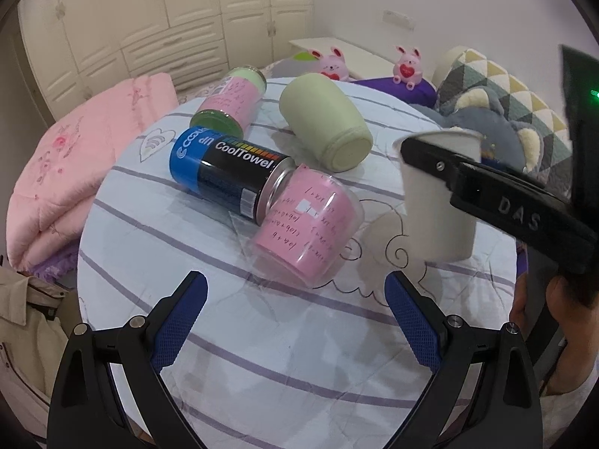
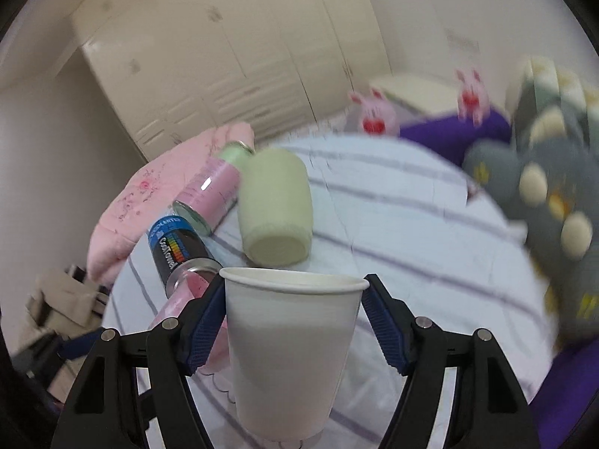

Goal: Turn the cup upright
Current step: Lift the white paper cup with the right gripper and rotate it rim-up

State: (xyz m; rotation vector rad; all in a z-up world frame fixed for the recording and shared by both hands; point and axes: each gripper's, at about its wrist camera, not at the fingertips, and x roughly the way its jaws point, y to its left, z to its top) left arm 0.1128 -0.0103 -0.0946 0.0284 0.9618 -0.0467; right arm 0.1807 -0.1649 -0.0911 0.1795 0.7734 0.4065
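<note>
The right tongs (image 2: 294, 321) sit around a white paper cup (image 2: 290, 348), rim up, filling the lower middle of the right wrist view. Both blue pads (image 2: 204, 325) flank its upper wall, but whether they press it or stand just off it I cannot tell. In the left wrist view the cup (image 1: 438, 202) shows at the right edge, upright over the striped cloth of the table (image 1: 284, 355). The left tongs (image 1: 295, 321) gape open and empty at the lower middle.

The cup looks light and thin-walled, easily crushed. A gentle hold just below the rolled rim seems safest.

Left of it lie a clear pink-lined jar (image 1: 307, 228), a towel can (image 1: 224, 176) and a pale green cup (image 1: 325, 123).
</note>
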